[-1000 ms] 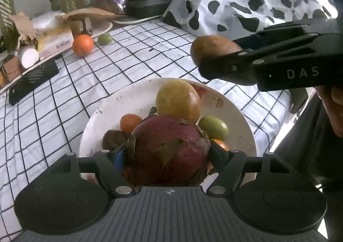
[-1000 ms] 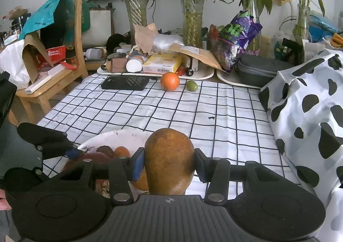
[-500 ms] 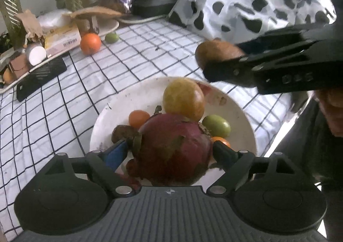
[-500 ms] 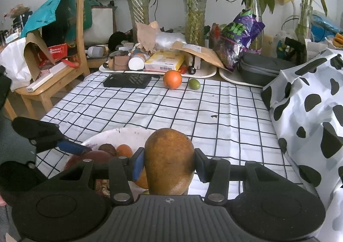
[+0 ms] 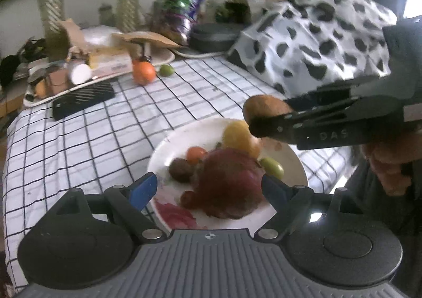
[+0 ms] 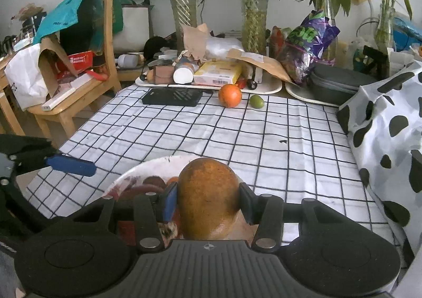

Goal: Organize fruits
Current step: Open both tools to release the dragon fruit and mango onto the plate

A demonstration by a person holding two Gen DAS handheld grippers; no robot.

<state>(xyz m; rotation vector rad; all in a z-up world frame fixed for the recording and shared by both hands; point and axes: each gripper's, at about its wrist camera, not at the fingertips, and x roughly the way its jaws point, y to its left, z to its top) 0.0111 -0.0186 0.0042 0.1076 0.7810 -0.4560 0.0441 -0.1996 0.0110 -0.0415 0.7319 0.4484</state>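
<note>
A white plate (image 5: 168, 145) on the checked tablecloth holds a dark red dragon fruit (image 5: 229, 182), a yellow fruit (image 5: 237, 137), a small orange fruit (image 5: 195, 153), a green fruit (image 5: 273, 167) and a dark brown one (image 5: 180, 169). My left gripper (image 5: 208, 188) is open, its jaws wide on either side of the dragon fruit and apart from it. My right gripper (image 6: 205, 200) is shut on a brown mango (image 6: 208, 197) and holds it above the plate (image 6: 137, 171); the mango also shows in the left wrist view (image 5: 266, 109). An orange (image 6: 230, 95) and a lime (image 6: 256, 101) lie at the table's far side.
A black phone (image 6: 172, 96) lies far left on the cloth. Trays (image 6: 211, 84) of clutter and glass vases (image 6: 184, 10) line the back edge. A cow-print cloth bundle (image 6: 387, 124) rises on the right. A wooden chair (image 6: 79, 81) stands left of the table.
My left gripper has opened, let go of the dragon fruit onto the plate, and drawn back and up. The right gripper with the mango has stayed over the plate.
</note>
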